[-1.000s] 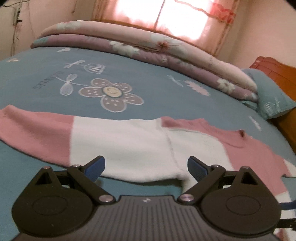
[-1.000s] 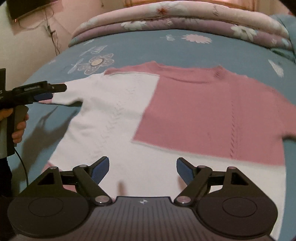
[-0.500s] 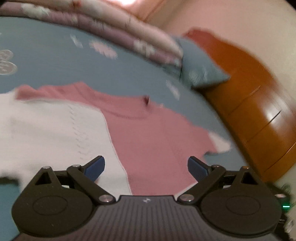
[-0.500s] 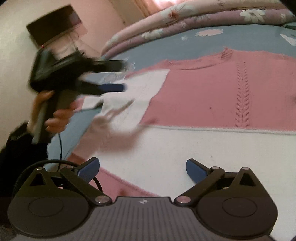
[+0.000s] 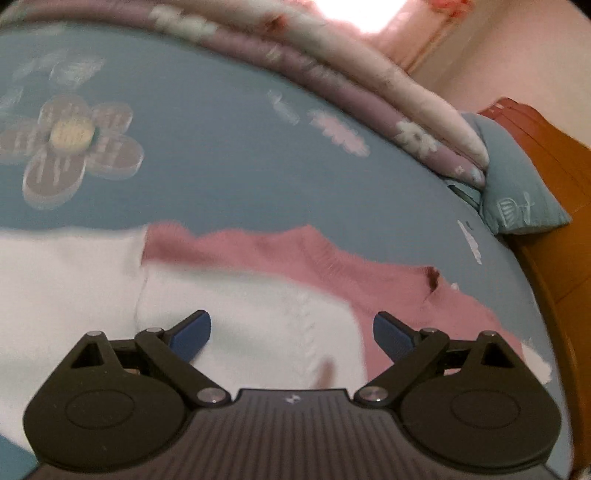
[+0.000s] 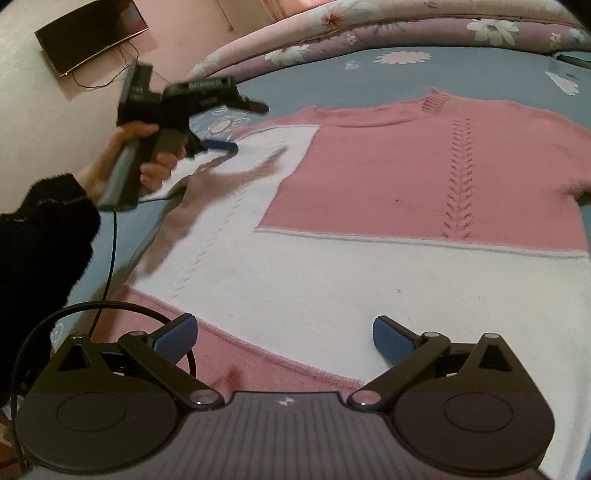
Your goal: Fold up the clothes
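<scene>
Pink-and-white sweater [image 6: 369, 229] lies flat on blue bedsheet [image 5: 229, 155], both claws [image 5: 291, 332] [image 6: 284, 332] released, folded quilt [image 5: 332, 74] behind.

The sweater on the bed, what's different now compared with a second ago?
The left gripper has swung from the sleeve tip in over the sweater's shoulder, open, holding nothing. The right gripper has just been opening, nothing between its fingers. The sweater lies spread flat as before.

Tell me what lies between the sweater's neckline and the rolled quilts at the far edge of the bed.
Only bare blue bedsheet with printed flowers; nothing rests between the sweater neckline and the rolled quilts. The right wrist view shows it best.
</scene>
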### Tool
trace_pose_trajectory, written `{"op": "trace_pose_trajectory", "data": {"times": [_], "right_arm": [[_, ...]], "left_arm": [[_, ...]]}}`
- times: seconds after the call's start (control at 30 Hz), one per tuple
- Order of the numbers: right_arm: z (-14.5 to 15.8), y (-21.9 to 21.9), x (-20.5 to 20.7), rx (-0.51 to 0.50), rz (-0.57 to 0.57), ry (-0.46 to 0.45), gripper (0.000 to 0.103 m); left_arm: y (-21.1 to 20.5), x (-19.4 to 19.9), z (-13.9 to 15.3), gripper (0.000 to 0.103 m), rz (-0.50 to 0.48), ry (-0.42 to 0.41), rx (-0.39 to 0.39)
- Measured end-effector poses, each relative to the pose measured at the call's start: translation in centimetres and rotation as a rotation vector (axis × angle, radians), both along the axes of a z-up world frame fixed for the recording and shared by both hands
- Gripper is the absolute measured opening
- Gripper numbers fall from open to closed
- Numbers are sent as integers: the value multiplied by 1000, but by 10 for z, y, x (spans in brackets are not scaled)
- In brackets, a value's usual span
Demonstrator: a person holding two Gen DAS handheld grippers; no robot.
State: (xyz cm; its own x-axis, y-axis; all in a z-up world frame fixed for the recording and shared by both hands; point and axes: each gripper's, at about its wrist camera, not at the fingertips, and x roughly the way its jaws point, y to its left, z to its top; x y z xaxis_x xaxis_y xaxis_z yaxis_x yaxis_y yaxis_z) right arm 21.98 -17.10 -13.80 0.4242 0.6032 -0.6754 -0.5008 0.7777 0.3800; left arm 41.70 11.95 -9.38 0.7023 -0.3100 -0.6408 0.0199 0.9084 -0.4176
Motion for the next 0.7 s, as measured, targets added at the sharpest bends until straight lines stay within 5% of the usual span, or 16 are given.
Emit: {"op": "trace_pose_trajectory", "data": {"times": [0.17, 0.23, 0.27, 0.33, 0.43, 0.7], "right_arm": [[-1, -6, -8, -23, 26, -32, 103], [-1, -8, -10, -32, 36, -43, 103], [0, -8, -11, -36, 40, -47, 103], [0, -9, -12, -41, 54, -56, 103], [1, -11, -14, -46, 74, -63, 103], [0, -16, -13, -31, 83, -51, 103]], "left_arm": [[-26, 29, 28, 93, -37, -94, 160], [-37, 51, 32, 77, -71, -74, 225], [-44, 62, 32, 61, -100, -55, 257], [-62, 82, 24, 51, -163, -3, 361], [-87, 104, 7, 50, -269, 44, 487], [-104, 114, -1, 61, -460, 40, 554]]}}
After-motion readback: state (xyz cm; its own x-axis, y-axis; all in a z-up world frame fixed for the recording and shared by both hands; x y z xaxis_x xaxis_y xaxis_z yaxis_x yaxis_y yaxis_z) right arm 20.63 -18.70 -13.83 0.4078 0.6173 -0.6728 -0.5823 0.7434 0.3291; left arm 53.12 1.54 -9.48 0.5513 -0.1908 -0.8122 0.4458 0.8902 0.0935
